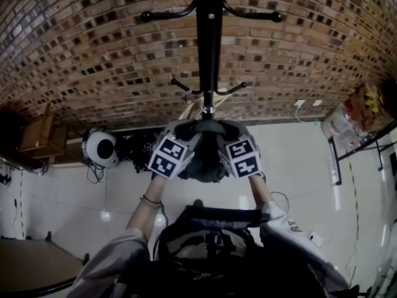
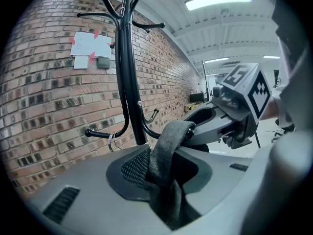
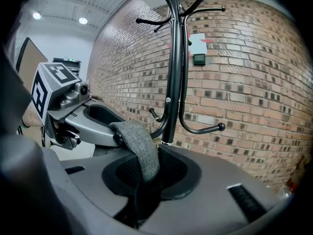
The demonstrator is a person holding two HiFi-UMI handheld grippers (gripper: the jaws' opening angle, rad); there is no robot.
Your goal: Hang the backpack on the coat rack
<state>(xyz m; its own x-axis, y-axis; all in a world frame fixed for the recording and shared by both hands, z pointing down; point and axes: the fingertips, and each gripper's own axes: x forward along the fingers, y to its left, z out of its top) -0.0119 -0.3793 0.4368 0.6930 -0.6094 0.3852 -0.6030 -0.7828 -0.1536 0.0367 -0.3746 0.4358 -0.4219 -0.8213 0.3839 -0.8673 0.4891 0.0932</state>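
Observation:
The dark backpack [image 1: 208, 247] hangs low in the head view, below my hands. Its grey handle strap [image 1: 208, 128] runs between the two grippers. My left gripper [image 1: 191, 134] and right gripper [image 1: 224, 134] sit side by side just in front of the black coat rack [image 1: 209, 54], each shut on the strap. In the left gripper view the strap [image 2: 166, 151] rises from my left gripper [image 2: 161, 180] and loops to the right gripper [image 2: 230, 116]. In the right gripper view the strap [image 3: 139, 146] leaves my right gripper [image 3: 144, 180] toward the left gripper [image 3: 73, 116]. A low hook [image 3: 205, 129] of the rack is close ahead.
A brick wall [image 1: 93, 48] stands right behind the rack, with papers [image 2: 90, 45] taped to it. A white round device [image 1: 100, 148] and cables lie at the wall's foot on the left. A metal shelf with bags [image 1: 360, 117] is on the right, a round table [image 1: 31, 266] lower left.

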